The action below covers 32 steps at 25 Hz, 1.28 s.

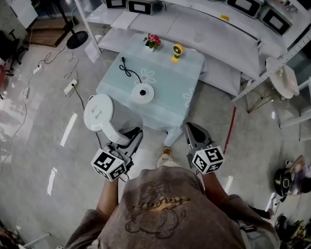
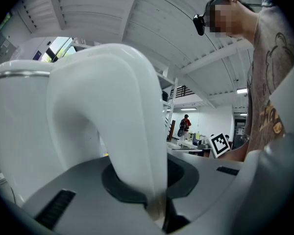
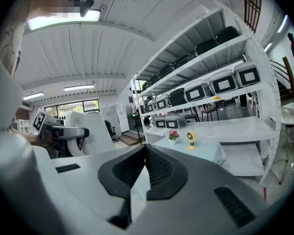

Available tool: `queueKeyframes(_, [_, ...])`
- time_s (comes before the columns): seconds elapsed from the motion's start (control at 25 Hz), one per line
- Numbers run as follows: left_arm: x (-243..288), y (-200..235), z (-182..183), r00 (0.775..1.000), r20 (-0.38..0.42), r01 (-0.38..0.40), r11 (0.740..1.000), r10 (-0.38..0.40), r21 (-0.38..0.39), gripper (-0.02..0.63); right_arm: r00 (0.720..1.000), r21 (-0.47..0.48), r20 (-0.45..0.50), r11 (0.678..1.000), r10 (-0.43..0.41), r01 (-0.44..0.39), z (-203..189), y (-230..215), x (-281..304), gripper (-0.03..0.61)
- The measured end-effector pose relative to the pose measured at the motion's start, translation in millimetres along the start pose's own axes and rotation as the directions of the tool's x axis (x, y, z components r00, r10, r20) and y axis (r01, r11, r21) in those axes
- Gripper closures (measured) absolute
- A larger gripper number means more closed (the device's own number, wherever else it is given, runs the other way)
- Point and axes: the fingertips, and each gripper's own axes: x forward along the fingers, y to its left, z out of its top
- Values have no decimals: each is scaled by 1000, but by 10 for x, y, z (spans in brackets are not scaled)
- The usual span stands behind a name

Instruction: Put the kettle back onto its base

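The person held both grippers out in front, side by side and roughly level: the left gripper was clenched on the handle of the white kettle, and the right gripper was closed on nothing. The kettle hung over the floor just off the table's near left corner, apart from the base by the near edge. It stood upright, its long axis vertical and its handle toward the person; the lid hid the body below, and the spout could not be made out.

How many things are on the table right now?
3: kettle base with its cord near the centre, flower pot and yellow fan at the far edge. Nothing looks hidden.
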Motion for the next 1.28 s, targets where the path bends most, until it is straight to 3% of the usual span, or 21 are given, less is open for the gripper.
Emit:
queueKeyframes(0.48, [974, 575, 149, 998, 4, -62, 998, 62, 27, 549, 999, 1, -20, 999, 35, -35, 267, -898, 612, 577])
queueKeyframes(0.92, [1498, 1112, 195, 999, -35, -26, 1000, 26, 3, 549, 999, 34, -39, 999, -27, 28, 318, -1158, 973, 577])
queueKeyframes(1.28, [1829, 1469, -116, 995, -90, 32, 999, -31, 17, 549, 994, 47, -65, 994, -93, 96, 295, -1261, 1139, 577])
